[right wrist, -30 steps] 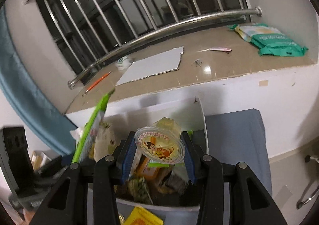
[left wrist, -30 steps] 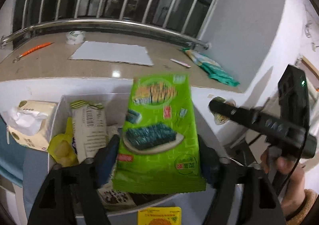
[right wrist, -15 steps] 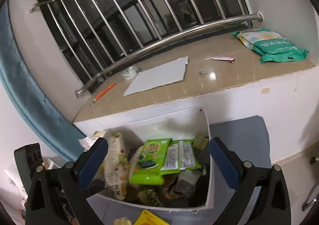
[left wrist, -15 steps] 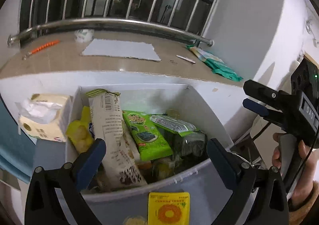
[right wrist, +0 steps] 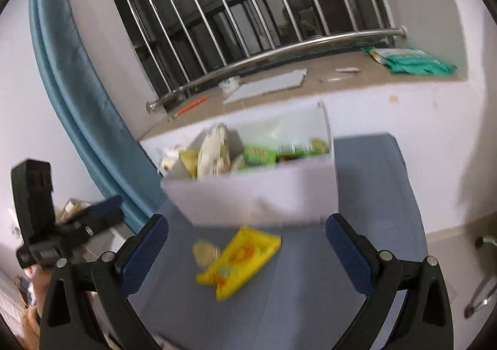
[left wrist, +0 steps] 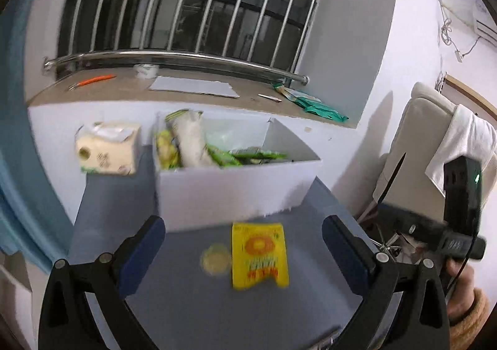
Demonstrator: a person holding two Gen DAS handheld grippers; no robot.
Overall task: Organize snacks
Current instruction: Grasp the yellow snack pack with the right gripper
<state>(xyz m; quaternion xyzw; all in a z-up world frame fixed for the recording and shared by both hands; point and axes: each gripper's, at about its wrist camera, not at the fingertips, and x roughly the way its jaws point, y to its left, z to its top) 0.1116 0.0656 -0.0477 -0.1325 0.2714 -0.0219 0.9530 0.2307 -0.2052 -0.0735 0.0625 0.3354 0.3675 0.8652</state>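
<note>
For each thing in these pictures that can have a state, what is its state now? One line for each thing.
left claw: open, holding nothing.
right claw: open, holding nothing.
white box: open on top, with snack packs inside.
yellow packet: lying flat on the blue surface, outside the box.
small round cup: on the blue surface beside the yellow packet, outside the box.
tissue pack: opened, left of the box.

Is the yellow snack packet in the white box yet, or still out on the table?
Out. The yellow packet lies flat on the grey tabletop in front of the white box, beside a small round snack.
</note>
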